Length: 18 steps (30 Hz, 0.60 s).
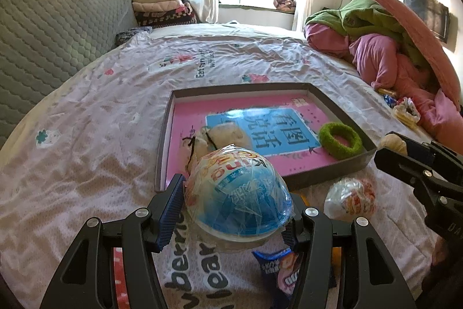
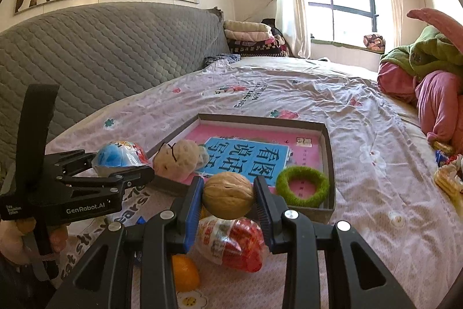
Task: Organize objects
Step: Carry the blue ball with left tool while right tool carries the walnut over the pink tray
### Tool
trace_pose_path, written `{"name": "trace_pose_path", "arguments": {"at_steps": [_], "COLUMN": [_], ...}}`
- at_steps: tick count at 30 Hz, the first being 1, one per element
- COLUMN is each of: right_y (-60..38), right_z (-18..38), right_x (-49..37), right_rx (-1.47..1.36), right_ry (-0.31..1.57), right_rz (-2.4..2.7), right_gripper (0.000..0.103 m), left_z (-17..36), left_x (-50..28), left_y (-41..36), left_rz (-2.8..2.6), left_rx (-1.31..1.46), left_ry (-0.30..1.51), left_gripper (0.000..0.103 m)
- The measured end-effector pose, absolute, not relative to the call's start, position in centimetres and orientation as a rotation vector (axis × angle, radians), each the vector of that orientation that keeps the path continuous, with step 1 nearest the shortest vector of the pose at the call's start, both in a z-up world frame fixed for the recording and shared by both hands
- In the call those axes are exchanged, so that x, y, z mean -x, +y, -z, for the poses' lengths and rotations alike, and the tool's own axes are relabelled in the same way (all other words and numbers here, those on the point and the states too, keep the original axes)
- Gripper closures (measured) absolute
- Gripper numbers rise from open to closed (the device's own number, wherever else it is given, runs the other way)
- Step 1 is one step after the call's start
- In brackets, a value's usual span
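Observation:
My left gripper is shut on a blue, foil-wrapped egg toy and holds it just in front of the grey tray's near edge; it also shows in the right wrist view. My right gripper is shut on a walnut, above a red wrapped egg toy on the bed. The tray holds a pink and blue book, a green fuzzy ring and a beige plush.
An orange and a dark blue snack packet lie on the bedsheet near me. Pink and green bedding is piled at the right. A grey quilted headboard runs along the left.

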State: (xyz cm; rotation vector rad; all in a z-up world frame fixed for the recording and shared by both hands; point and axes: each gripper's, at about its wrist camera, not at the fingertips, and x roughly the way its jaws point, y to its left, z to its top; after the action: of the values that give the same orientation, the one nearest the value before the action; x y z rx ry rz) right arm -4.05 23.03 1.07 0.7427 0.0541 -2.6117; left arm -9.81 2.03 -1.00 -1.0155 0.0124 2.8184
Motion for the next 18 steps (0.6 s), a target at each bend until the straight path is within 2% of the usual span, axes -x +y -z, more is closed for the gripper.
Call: {"name": "trace_pose_path", "arguments": {"at_steps": [18], "right_y": [23.8], "right_z": [-1.2], "right_x": [6.5], "right_rx": [-0.733], "right_ry": [0.057], "right_rz": [2.637], "right_gripper": [0.067], "left_z": [0.0], "left_x": [13.1], "left_y": [3.1], "left_rz": [-2.8], "left_rx": [0.98], "left_ry": [0.022], "left_gripper": [0.043]}}
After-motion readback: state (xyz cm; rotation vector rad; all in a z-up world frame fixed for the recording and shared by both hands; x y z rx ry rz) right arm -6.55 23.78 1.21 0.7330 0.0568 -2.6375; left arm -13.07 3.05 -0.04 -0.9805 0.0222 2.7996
